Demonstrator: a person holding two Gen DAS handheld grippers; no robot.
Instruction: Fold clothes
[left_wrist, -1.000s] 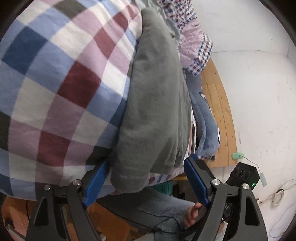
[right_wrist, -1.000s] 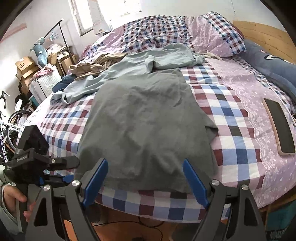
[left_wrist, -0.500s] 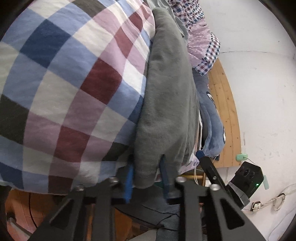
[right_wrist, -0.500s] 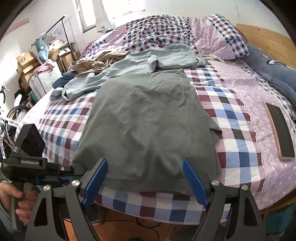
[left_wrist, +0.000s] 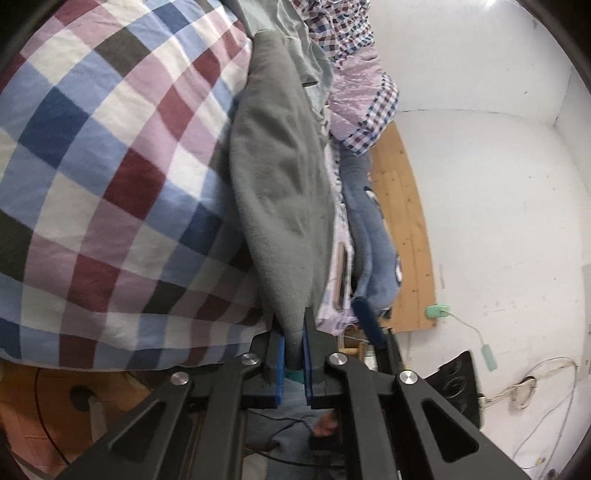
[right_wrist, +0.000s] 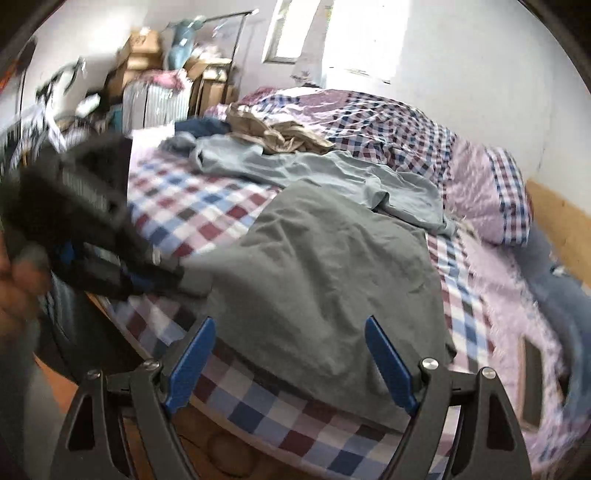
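A dark grey shirt (right_wrist: 332, 266) lies spread flat on the checked bed cover (right_wrist: 192, 199), its hem at the near edge of the bed. My left gripper (left_wrist: 293, 332) has its jaws closing, and the blue pads pinch the shirt's near left corner (left_wrist: 288, 325), raised slightly off the cover. The right wrist view shows that same gripper (right_wrist: 162, 275) blurred at the shirt's left corner, with a hand behind it. My right gripper (right_wrist: 291, 354) stands open above the middle of the near hem, with nothing between its pads.
A pale blue garment (right_wrist: 314, 173) and a beige one (right_wrist: 280, 136) lie crumpled behind the grey shirt. A dark tablet (right_wrist: 532, 376) rests on the lilac sheet at right. Pillows and a wooden headboard (right_wrist: 561, 218) stand beyond. Boxes, a clothes rack and a bicycle crowd the far left.
The left jaws went from wide open to pinched on the shirt's corner and lifted it a little. The right gripper rolled and slid sideways along the bed edge, staying open.
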